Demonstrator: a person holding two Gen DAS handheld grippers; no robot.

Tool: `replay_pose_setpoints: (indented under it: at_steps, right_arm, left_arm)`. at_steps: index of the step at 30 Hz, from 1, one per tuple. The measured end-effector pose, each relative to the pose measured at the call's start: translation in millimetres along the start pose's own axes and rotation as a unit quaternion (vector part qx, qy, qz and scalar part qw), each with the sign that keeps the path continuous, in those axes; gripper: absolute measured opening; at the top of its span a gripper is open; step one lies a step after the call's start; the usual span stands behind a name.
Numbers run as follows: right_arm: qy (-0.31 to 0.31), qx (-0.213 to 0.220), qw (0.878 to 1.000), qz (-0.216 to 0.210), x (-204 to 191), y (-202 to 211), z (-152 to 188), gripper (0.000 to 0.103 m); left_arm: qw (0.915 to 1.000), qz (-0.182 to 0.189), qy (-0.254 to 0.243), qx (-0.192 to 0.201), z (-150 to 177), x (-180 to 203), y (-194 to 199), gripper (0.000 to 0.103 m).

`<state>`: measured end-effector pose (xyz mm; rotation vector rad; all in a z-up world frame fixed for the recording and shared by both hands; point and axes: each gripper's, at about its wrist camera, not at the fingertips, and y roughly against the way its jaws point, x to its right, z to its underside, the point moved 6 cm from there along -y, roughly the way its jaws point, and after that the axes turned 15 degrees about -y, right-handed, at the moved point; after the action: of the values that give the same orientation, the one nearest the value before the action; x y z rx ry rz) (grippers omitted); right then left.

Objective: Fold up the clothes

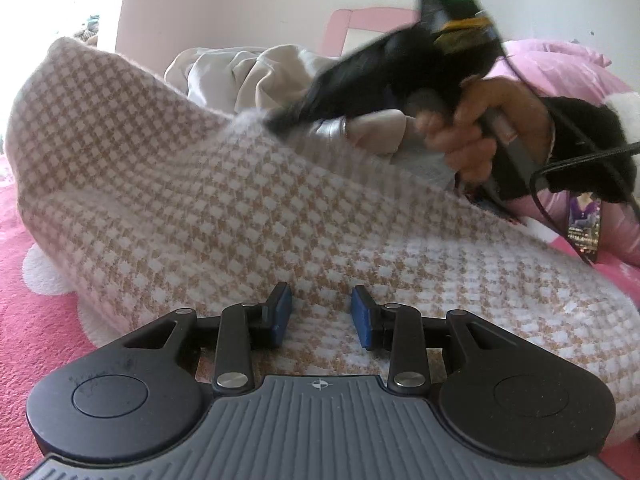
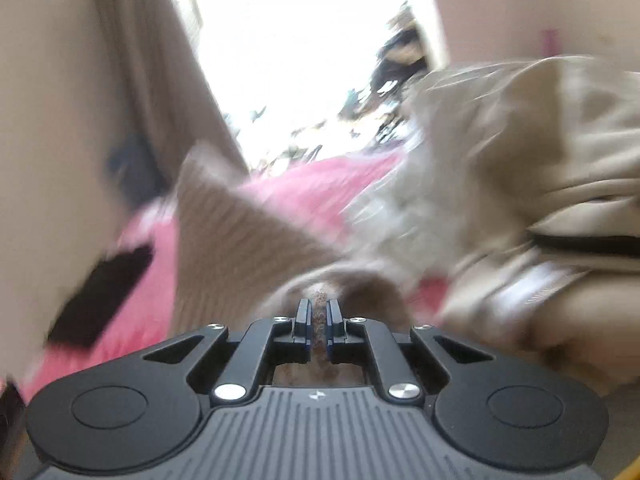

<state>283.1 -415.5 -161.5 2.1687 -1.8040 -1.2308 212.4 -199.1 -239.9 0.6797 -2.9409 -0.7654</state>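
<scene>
Checked knit garment (image 1: 240, 208) pinched in right gripper (image 2: 319, 316) jaws

Right wrist view is motion-smeared: can't resolve the dark slab (image 2: 100, 296) at left. I only see the right gripper (image 1: 280, 126) as a blur from the left wrist; fingertips lost against the checked knit (image 1: 240, 220).

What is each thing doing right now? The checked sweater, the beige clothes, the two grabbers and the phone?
Checked sweater: draped in a heap over the pink blanket, one edge pinched and lifted.
Beige clothes: crumpled behind the sweater, unfolded.
Left gripper: open, hovering over the sweater, holding nothing.
Right gripper: shut on a fold of the sweater.
Phone: lying on the blanket, screen lit.
</scene>
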Motion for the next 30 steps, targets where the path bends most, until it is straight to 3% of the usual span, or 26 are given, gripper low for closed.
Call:
replay_pose_setpoints:
  at_steps: [6,10,13,15,19,26,30]
  right_arm:
    - [0.042,-0.024,0.994,0.093,38,-37,30,0.007]
    - [0.046,-0.03,0.993,0.109,29,-37,29,0.008]
    - [0.028,-0.023,0.995,0.097,25,-21,18,0.015]
    - [0.015,-0.013,0.996,0.09,23,-11,12,0.036]
    - [-0.004,-0.021,0.996,0.086,25,-11,8,0.053]
    - [0.017,-0.031,0.995,0.088,14,-32,8,0.076]
    - [0.008,-0.03,0.996,0.09,18,-52,-5,0.097]
  left_arm:
    - [1.0,-0.006,0.001,0.003,-1,2,-1,0.033]
    - [1.0,-0.006,0.002,0.003,0,0,-2,0.033]
    - [1.0,-0.004,0.006,0.003,0,0,-3,0.033]
    - [1.0,-0.004,0.007,0.003,0,0,-5,0.033]
    - [1.0,-0.004,0.007,0.002,0,1,-5,0.033]
    - [1.0,-0.005,0.005,0.003,1,1,-4,0.033]
    - [1.0,-0.005,0.005,0.004,1,1,-4,0.033]
